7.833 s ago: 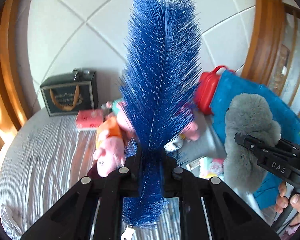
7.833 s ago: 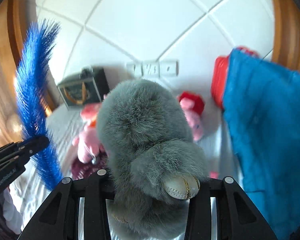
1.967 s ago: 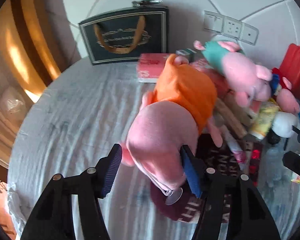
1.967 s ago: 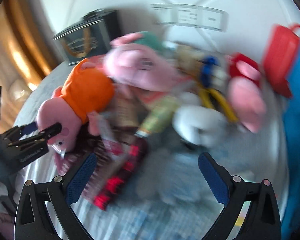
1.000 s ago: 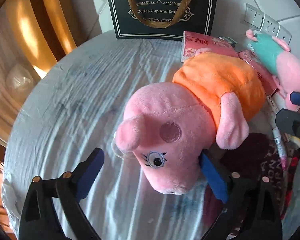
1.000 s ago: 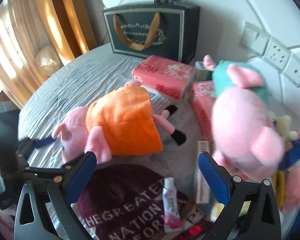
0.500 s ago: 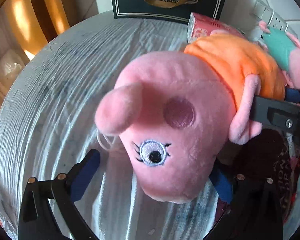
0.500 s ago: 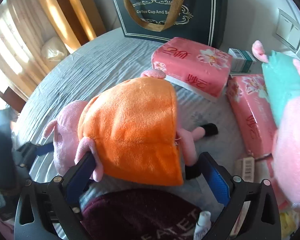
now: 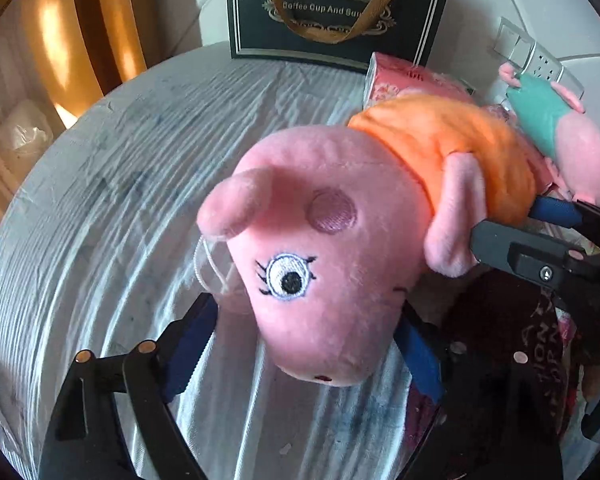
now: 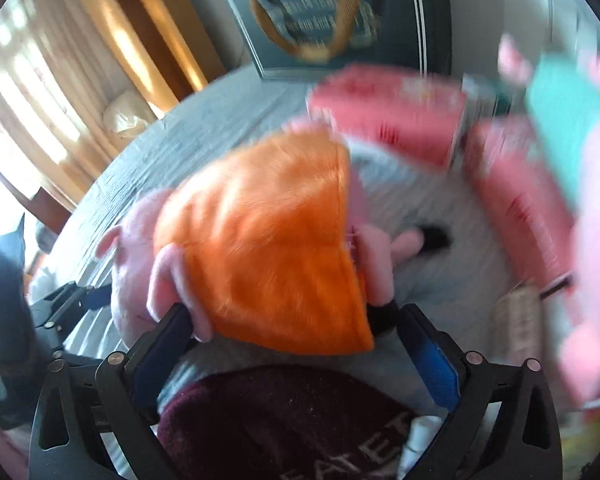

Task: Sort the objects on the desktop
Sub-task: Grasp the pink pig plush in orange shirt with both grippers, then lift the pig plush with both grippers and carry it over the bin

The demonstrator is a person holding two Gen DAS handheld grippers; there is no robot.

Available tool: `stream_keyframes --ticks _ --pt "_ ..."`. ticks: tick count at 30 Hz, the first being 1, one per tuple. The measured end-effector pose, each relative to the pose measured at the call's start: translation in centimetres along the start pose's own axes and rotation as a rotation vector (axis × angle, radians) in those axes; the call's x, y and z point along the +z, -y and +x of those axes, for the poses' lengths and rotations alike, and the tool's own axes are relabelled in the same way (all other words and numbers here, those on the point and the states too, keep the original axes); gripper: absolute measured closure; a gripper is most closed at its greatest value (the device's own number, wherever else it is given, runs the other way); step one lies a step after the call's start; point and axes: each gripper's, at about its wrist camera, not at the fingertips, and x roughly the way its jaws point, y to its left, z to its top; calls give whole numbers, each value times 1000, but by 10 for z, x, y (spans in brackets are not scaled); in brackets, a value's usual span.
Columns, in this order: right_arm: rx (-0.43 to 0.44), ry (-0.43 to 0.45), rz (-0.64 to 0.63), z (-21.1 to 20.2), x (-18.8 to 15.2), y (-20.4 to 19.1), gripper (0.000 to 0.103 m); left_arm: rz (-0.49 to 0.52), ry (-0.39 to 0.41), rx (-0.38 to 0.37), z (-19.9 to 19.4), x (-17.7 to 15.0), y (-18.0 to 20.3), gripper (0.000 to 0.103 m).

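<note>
A pink plush pig in an orange dress (image 9: 340, 232) lies on the grey tablecloth (image 9: 100, 200). My left gripper (image 9: 312, 344) has its jaws closed in on both sides of the pig's head. My right gripper (image 10: 292, 344) is on the pig's orange dress (image 10: 268, 248), with its jaws closed in on both sides of the hem. The right gripper's fingers (image 9: 532, 252) show at the right of the left wrist view, by the pig's arm. The right wrist view is blurred by motion.
A dark gift bag (image 9: 332, 8) stands at the back against the wall. Pink tissue packs (image 10: 384, 116) lie behind the pig. A second plush pig in a teal dress (image 9: 560, 128) lies at the right. A maroon knit hat (image 10: 292, 420) lies under my right gripper.
Both grippers have closed in around the orange-dressed pig, the left on its head and the right on its dress. The pig's head has risen a little off the cloth.
</note>
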Motion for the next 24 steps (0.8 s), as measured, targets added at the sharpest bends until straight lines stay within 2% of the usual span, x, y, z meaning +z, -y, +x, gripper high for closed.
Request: stream_keyframes --ticks 2,7,10,12,14,15,16,18,24 --pt "-17 31 -44 -9 9 -7 0 -4 23 -13 -7 6 1 15" --pt "-39 -26 -64 5 25 -10 0 -32 -23 -44 8 19 1 15" --pt "15 -49 -26 17 29 -5 0 -45 -29 -41 18 20 3 16" --pt "35 -44 -4 21 31 -2 0 -48 -21 -43 20 23 3 22" --pt "60 -68 20 26 32 -1 7 -39 -16 -36 18 23 4 28" --pt "87 -72 31 26 31 -1 17 -35 -13 -36 17 24 4 31" --pt "90 -66 31 23 30 -2 22 -30 -10 -39 13 23 4 33" --pt "50 -43 -14 11 26 -12 29 -26 -1 -42 6 20 5 34" --pt "11 51 -49 -35 14 -35 38 5 83 -38 -44 11 8 34"
